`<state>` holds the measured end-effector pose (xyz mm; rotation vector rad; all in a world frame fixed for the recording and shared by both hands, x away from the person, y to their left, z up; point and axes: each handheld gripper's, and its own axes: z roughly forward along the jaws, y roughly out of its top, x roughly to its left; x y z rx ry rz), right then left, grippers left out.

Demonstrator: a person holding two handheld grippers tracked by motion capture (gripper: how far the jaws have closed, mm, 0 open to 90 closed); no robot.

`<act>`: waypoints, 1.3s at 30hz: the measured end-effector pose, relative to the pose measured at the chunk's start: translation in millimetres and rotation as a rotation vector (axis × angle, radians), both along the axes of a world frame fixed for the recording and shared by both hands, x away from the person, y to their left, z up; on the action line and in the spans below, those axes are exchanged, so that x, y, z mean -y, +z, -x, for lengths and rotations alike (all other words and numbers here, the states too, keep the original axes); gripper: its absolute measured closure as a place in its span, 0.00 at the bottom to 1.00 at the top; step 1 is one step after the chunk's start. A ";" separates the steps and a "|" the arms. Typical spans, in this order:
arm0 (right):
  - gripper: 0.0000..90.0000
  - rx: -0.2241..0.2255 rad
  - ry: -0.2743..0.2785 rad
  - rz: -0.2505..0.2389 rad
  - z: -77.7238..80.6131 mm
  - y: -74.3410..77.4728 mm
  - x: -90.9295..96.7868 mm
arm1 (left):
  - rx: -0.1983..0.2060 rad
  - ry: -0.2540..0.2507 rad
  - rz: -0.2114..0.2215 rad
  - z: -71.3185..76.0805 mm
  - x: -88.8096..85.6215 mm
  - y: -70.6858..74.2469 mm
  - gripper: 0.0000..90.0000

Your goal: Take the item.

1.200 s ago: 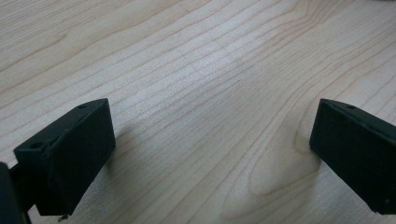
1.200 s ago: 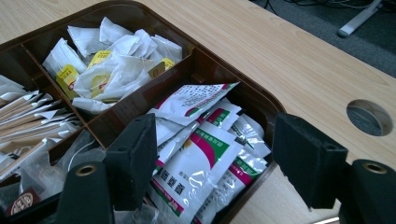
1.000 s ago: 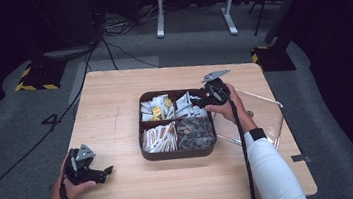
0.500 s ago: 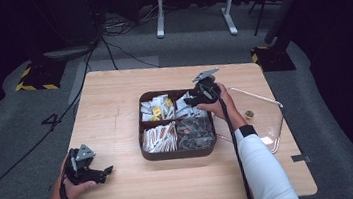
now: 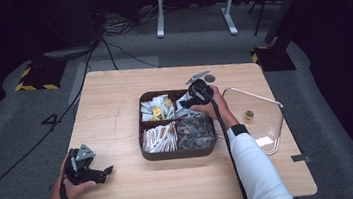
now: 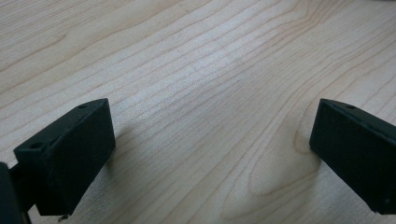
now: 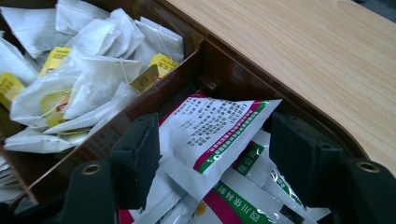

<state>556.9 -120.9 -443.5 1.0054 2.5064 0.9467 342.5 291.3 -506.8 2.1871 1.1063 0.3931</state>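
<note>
A brown four-part tray [image 5: 179, 154] sits mid-table. My right gripper [image 5: 193, 97] hangs low over its far right compartment. In the right gripper view its jaws [image 7: 217, 154] stand open on either side of a white sachet [image 7: 215, 126] with a red and green stripe, which lies on top of similar sachets. Tea bags [image 7: 88, 79] with yellow tags fill the neighbouring compartment beyond the divider. My left gripper [image 5: 106, 173] rests on the table's near left corner. Its jaws [image 6: 210, 158] are open over bare wood, with nothing between them.
A clear lid [image 5: 263, 125] with a small gold knob lies flat on the table right of the tray. The near compartments hold pale stick packets [image 5: 158, 137] and dark packets [image 5: 196, 131]. Bare wood [image 5: 110, 107] lies left of the tray.
My right hand has moved left and down, from the tray's far right corner into the compartment of white sachets. The left hand has stayed put.
</note>
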 end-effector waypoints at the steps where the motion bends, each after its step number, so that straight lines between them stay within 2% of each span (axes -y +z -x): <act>1: 0.38 -0.001 -0.001 -0.001 -0.1 -0.3 -0.8 | 0.000 0.000 0.000 0.0 0.0 0.0 0.00; 8: 0.43 0.019 0.016 -0.036 2.1 4.1 -4.3 | 0.000 0.002 0.000 0.4 0.1 0.0 0.01; 10: 0.50 0.018 0.028 -0.039 2.8 4.5 -6.2 | 0.000 0.002 0.001 0.4 0.1 0.0 0.01; 16: 0.61 0.023 0.043 -0.007 3.3 3.0 -13.2 | 0.001 0.002 0.000 0.4 0.1 0.0 0.01; 17: 0.68 0.022 0.049 -0.004 2.9 2.6 -14.1 | 0.000 0.003 0.000 0.4 0.1 0.0 0.01; 19: 0.73 0.015 0.060 0.004 3.2 2.1 -16.1 | -0.001 0.003 0.001 0.6 0.1 0.0 0.01; 20: 0.80 0.015 0.065 0.009 3.5 2.1 -17.1 | 0.001 0.003 0.000 0.6 0.1 0.0 0.01; 22: 0.88 0.015 0.061 0.005 4.0 2.8 -16.8 | -0.001 0.003 0.001 0.7 0.2 0.0 0.01; 23: 0.88 0.015 0.061 0.005 4.0 2.8 -16.8 | -0.001 0.002 0.001 0.7 0.1 0.0 0.01; 24: 0.94 0.015 0.066 -0.001 4.8 3.8 -15.9 | -0.001 0.003 0.001 0.8 0.2 0.0 0.01; 28: 0.98 0.023 0.071 -0.015 7.3 6.2 -15.0 | -0.002 0.004 0.002 1.0 0.2 0.0 0.01; 29: 0.99 0.024 0.095 -0.025 10.2 8.2 -14.9 | -0.002 0.004 0.002 1.0 0.2 0.0 0.01; 32: 0.99 0.035 0.100 -0.033 13.4 11.0 -14.6 | -0.002 0.004 0.002 1.0 0.2 0.0 0.01; 39: 1.00 0.070 0.088 -0.071 19.6 20.5 -8.4 | 0.000 0.003 0.001 0.9 0.1 0.0 0.01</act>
